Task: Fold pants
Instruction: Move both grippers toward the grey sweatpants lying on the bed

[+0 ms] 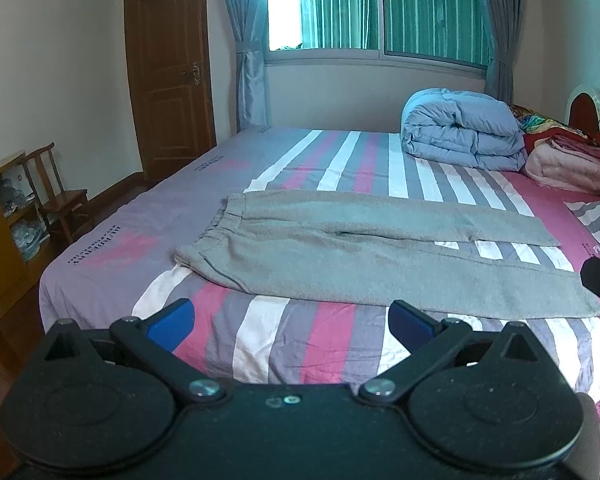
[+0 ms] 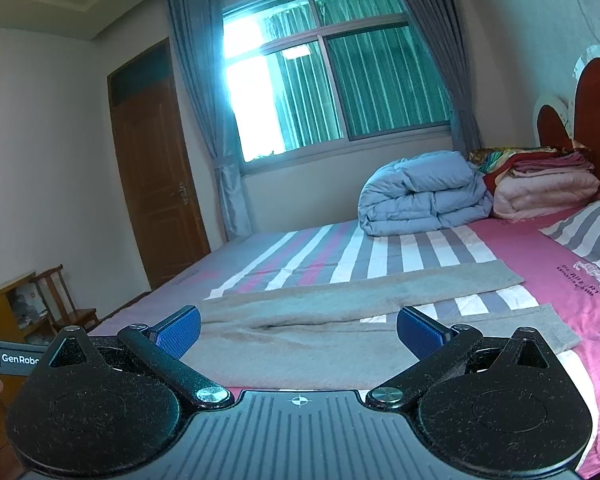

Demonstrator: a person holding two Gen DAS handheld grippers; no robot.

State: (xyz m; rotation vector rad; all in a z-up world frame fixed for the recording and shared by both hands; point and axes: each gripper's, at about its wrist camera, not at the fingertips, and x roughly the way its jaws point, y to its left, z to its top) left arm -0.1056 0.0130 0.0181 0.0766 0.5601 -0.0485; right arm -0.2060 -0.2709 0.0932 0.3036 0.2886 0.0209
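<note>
The grey fleece pants [image 1: 340, 248] lay flat on the striped pink, grey and white bed sheet [image 1: 332, 344], unfolded, with both legs spread in a narrow V. Their long axis ran left to right across the bed: the elastic waistband [image 1: 216, 224] sat at the left, the two leg hems at the right.

Both claws hovered at the near edge of the bed, short of the fabric and touching nothing. The left claw [image 1: 292, 320] had its blue pads spread wide, with the pants just beyond it and the waistband off to its far left. The right claw [image 2: 300, 332] was likewise spread, empty, and faced the legs; the near hem [image 2: 556, 328] lay to its right.

By this layout, the left claw was the nearer one for the waistband and the right for the hems.

White lettering on a black bar at the left of the right wrist view read "GenRobo", cut off. Printed writing on the sheet was too distorted to read.
</note>
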